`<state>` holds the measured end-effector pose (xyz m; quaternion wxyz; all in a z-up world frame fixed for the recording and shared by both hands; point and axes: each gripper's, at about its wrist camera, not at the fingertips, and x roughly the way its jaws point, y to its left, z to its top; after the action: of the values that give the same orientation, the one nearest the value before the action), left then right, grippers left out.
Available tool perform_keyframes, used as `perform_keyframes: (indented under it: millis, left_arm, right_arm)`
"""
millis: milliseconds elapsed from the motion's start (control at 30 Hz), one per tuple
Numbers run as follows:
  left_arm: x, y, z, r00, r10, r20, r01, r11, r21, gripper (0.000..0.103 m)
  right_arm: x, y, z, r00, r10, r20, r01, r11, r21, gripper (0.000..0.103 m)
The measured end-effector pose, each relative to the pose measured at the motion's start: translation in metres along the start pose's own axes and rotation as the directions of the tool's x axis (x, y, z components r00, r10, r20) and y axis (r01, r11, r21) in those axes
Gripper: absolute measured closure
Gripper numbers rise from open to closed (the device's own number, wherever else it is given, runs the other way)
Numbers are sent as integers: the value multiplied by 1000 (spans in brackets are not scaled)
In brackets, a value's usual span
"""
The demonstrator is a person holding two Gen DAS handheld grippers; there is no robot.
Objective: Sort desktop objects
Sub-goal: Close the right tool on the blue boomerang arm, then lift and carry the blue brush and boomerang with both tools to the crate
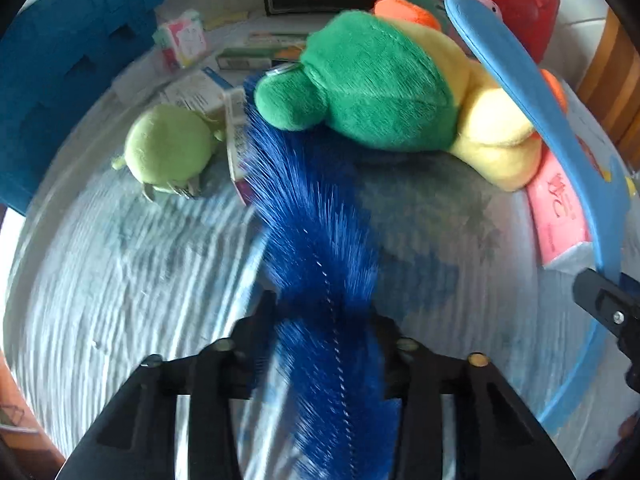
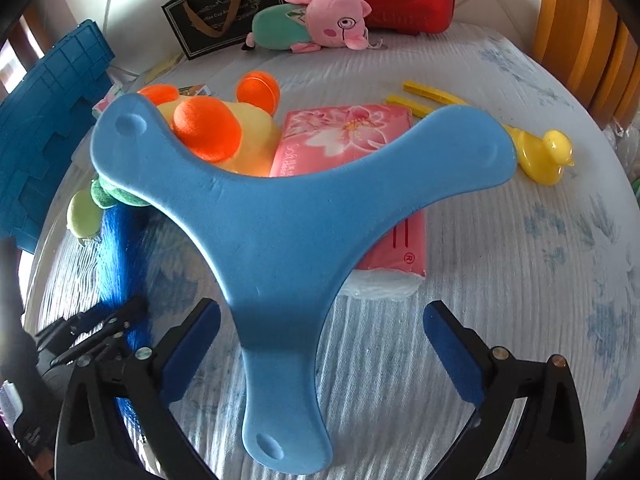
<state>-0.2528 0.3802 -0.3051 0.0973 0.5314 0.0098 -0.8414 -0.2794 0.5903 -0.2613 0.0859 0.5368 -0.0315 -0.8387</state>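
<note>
Your left gripper point(image 1: 320, 344) is clenched on the long blue bristle brush point(image 1: 304, 200), its far end tucked under the green-and-yellow plush toy point(image 1: 384, 92). Your right gripper point(image 2: 320, 344) stands spread wide, its blue pads point(image 2: 456, 356) apart from the three-armed blue foam boomerang point(image 2: 280, 224) lying between them, over the pink tissue pack point(image 2: 348, 132). You look mid-pickup: next, close squarely on that stem, then probably carry both toward the dark blue crate point(image 2: 44, 136).
</note>
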Motion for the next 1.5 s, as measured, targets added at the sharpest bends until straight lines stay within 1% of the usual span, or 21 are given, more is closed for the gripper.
perform_keyframes:
  millis: [33,67,100,133,167,200,267,433,500,667,867,1000,1100,1333,1400,1500]
  left_arm:
    - [0,2,1,1000,-3,10,3,1000,-6,46]
    - [0,3,2,999,-28,15,28,1000,-14,55]
    - [-1,5,3,998,-56,19,57,998,-22,71]
    - [-3,3,3,998,-62,15,63,998,-15,89]
    - [-5,-1,2,998,-65,10,65,998,-5,90]
    - [-9,-3,0,998,-54,21,54,998,10,90]
    - [-20,-4,-3,998,-35,44,34,999,31,91]
    - [-61,6,-3,994,-26,110,23,999,31,92]
    - [-80,9,-3,988,-20,154,15,999,31,92]
    - [-111,24,18,970,-7,245,5,1000,8,92]
    - [-148,50,45,941,12,338,-2,1000,-30,92]
    - [-166,75,55,933,17,360,4,998,-56,92]
    - [-179,97,56,927,19,375,4,998,-61,92]
    - [-201,154,66,911,30,410,-5,998,-61,92]
    - [-205,170,69,910,36,414,-11,998,-63,92]
    - [-206,192,73,914,51,403,-21,997,-79,92]
  right_arm:
    - [0,1,-1,1000,0,1,0,1000,-3,0]
    - [0,2,-1,1000,0,3,0,1000,-8,0]
    - [1,4,-2,1000,-2,5,2,1000,-16,0]
    - [2,5,-3,1000,-5,4,5,1000,-27,1]
    - [3,7,-3,1000,-8,4,8,999,-39,15]
    - [3,9,-3,1000,-13,2,13,999,-49,45]
    - [-1,13,-4,1000,-20,7,20,998,-65,68]
    - [-29,22,-1,998,-21,61,27,995,-100,68]
    - [-45,26,4,996,-12,89,22,993,-113,68]
    - [-79,40,16,988,8,155,16,988,-155,68]
    - [-118,70,34,969,31,245,23,976,-216,68]
    - [-138,99,43,956,52,288,25,966,-257,68]
    - [-149,120,47,948,60,313,29,962,-273,68]
    - [-162,174,57,930,71,360,36,959,-282,68]
    - [-165,193,61,925,82,372,34,955,-295,68]
    - [-167,218,65,917,102,385,29,947,-319,68]
